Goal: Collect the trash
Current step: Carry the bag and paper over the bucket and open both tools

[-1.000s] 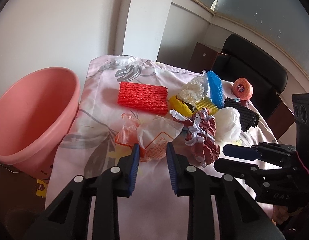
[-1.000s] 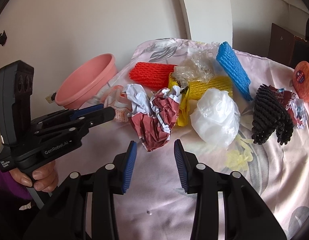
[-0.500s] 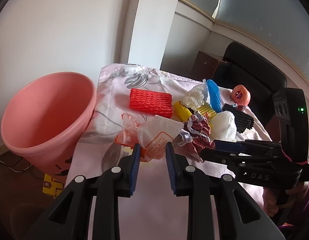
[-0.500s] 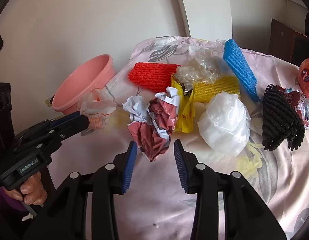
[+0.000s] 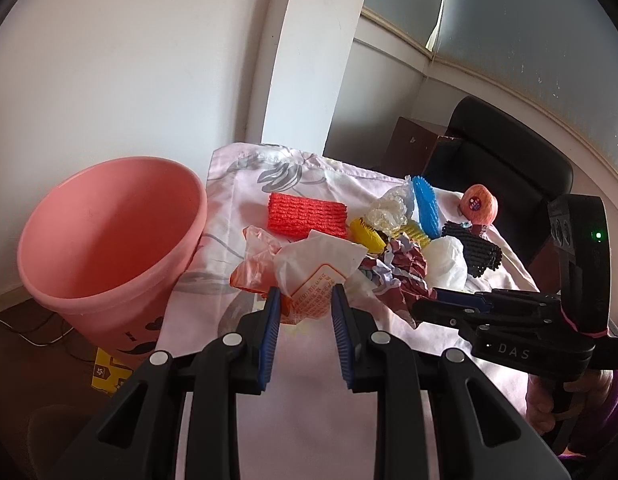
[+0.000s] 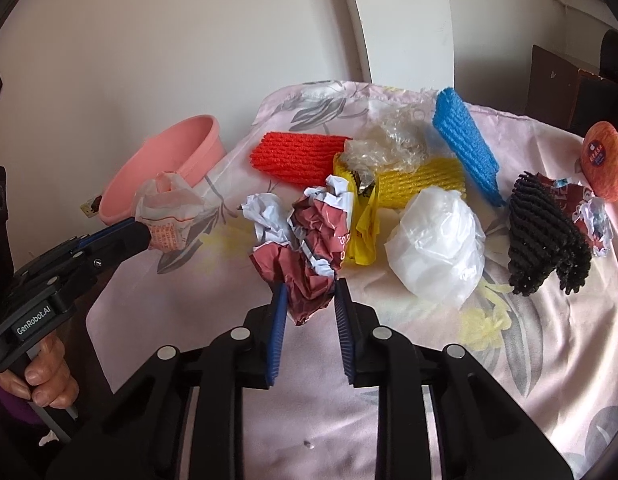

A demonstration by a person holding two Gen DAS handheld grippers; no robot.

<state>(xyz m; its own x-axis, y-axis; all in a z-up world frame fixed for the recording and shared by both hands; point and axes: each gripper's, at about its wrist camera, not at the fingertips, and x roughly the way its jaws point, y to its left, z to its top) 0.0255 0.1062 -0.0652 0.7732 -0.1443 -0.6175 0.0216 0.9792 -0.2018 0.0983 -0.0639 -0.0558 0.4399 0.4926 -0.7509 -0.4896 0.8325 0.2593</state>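
The left gripper (image 5: 303, 300) has its fingers clamped on a white-and-orange plastic wrapper (image 5: 315, 270), lifted beside the pink bucket (image 5: 109, 248). The right gripper (image 6: 309, 296) has its fingers clamped on a crumpled red-and-white paper (image 6: 305, 248) on the worktop (image 6: 509, 360), with foam nets beyond.

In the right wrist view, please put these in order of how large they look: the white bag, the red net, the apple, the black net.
1. white bag
2. black net and red net: these look alike, and the red one lies farther away, so I leave them unranked
3. apple, partly cut off at the picture's edge
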